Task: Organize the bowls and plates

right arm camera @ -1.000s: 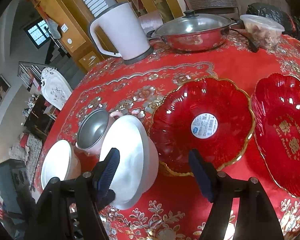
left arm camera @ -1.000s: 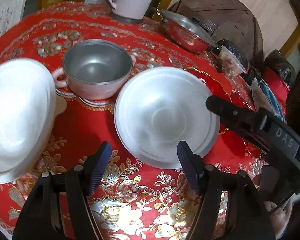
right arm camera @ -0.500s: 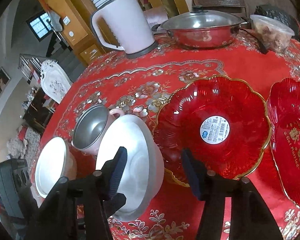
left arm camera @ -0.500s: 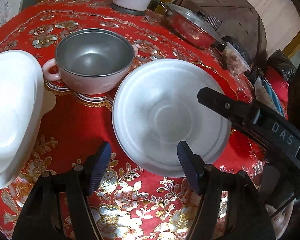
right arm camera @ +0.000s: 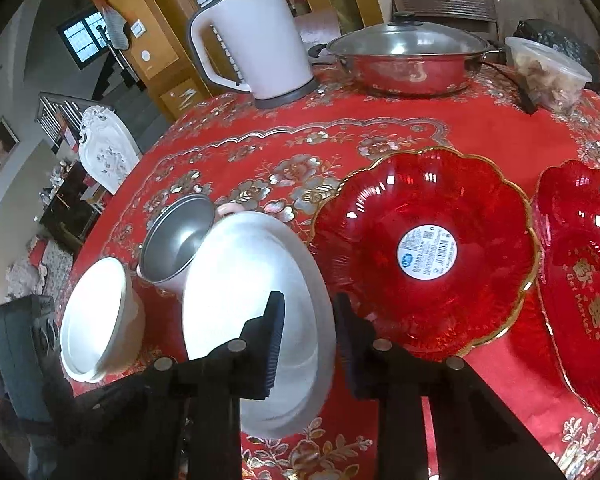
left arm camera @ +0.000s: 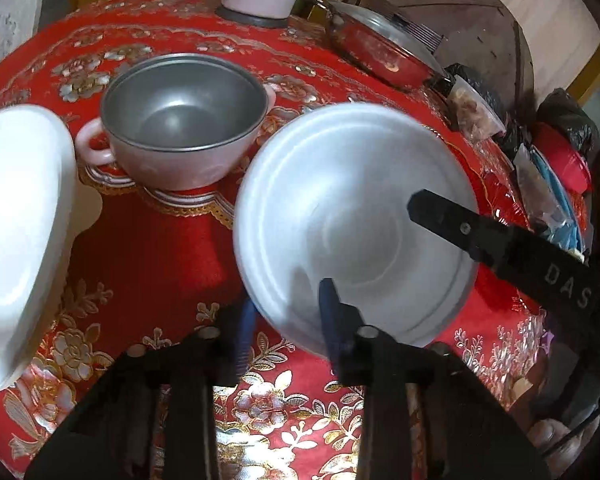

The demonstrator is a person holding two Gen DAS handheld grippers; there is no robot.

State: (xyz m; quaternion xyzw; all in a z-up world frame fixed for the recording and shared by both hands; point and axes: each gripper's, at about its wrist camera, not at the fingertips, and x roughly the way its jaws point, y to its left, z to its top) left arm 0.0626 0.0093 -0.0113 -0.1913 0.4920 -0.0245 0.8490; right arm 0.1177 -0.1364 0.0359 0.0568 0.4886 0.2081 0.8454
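Left gripper (left arm camera: 286,320): fingers narrowed onto the near rim of the white bowl (left arm camera: 352,220), one pad inside, one outside; contact looks likely.
Right gripper (right arm camera: 307,340): fingers straddling the right rim of the same white bowl (right arm camera: 236,308), pads close to it; firm clamp hard to confirm.
White bowl: smooth, round, shallow, tilted, on the desk (left arm camera: 148,248) just beside the metal-lined cup.
Metal-lined cup (left arm camera: 182,120): pink outside, dull grey steel inside, two loop handles.
Second white bowl (left arm camera: 16,224): glossy, at far left.
Only in right view: two scalloped red plastic plates (right arm camera: 424,252) (right arm camera: 580,280), gold-edged, one with a round sticker; kettle body (right arm camera: 252,40); lidded steel pan (right arm camera: 408,60).
Only in left view: a black arm lettered DAS (left arm camera: 540,264) across the bowl.
Desk cloth: red, with gold and silver flowers.
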